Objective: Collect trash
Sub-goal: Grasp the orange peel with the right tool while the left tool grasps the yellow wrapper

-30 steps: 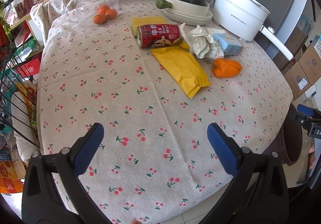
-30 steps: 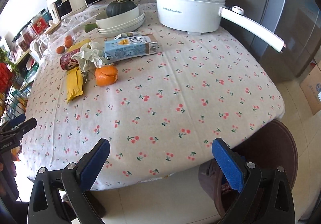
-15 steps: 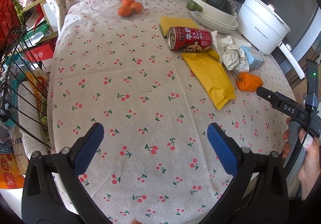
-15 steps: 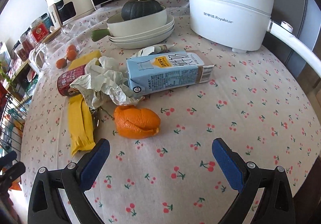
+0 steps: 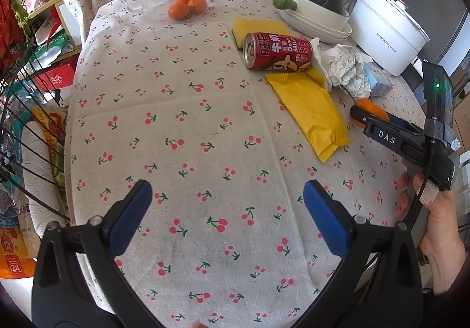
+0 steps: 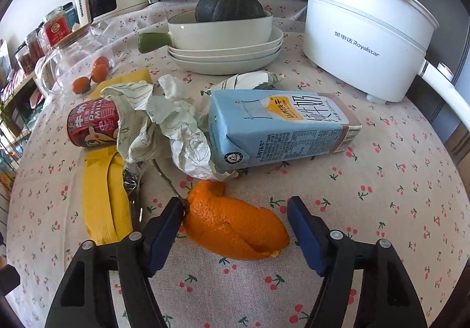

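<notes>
The peel (image 6: 235,225) lies on the worktop (image 6: 382,195), bracketed by the spread right claw (image 6: 235,210) but not yet gripped. Beside it the carton (image 6: 282,125), paper (image 6: 164,128), can (image 6: 91,125) and wrapper (image 6: 102,195) remain uncollected. The left claw (image 5: 227,201) hangs released over bare cloth. Collection is judged barely begun; no bin is seen.
</notes>
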A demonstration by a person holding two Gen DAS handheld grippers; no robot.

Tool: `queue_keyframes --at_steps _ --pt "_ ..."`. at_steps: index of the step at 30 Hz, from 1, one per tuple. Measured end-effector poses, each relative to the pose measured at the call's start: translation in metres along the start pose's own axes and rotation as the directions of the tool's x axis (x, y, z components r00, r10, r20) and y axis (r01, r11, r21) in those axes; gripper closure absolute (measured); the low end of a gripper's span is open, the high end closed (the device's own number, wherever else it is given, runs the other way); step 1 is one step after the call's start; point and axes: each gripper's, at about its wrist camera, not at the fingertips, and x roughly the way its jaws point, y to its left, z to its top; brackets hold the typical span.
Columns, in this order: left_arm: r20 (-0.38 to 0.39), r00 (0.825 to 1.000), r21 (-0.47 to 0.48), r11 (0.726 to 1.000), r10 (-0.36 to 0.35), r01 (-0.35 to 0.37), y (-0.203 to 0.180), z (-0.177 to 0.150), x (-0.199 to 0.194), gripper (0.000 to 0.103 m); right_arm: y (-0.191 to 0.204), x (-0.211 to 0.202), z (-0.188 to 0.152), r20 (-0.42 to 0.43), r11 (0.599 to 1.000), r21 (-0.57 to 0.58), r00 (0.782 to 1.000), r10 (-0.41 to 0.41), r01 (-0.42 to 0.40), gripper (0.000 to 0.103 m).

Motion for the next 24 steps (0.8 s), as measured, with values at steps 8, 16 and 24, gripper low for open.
queue_keyframes --at_steps 8,16,24 --pt "-0.015 1.0 0.021 1.0 -0.01 0.01 -0.022 0.006 0.007 0.001 -0.02 -0.04 -0.01 0.008 0.997 -0.066 0.999 0.035 -0.034 0.071" --pt "-0.034 0.998 0.02 0.999 -0.047 0.048 -0.048 0.02 0.025 0.001 -0.07 -0.089 -0.027 0.02 0.997 -0.067 0.999 0.037 -0.036 0.072" --pt "-0.033 0.997 -0.014 0.998 -0.068 0.068 -0.073 0.033 0.051 0.001 -0.091 -0.08 -0.034 -0.006 0.996 -0.018 0.996 0.083 -0.084 0.029"
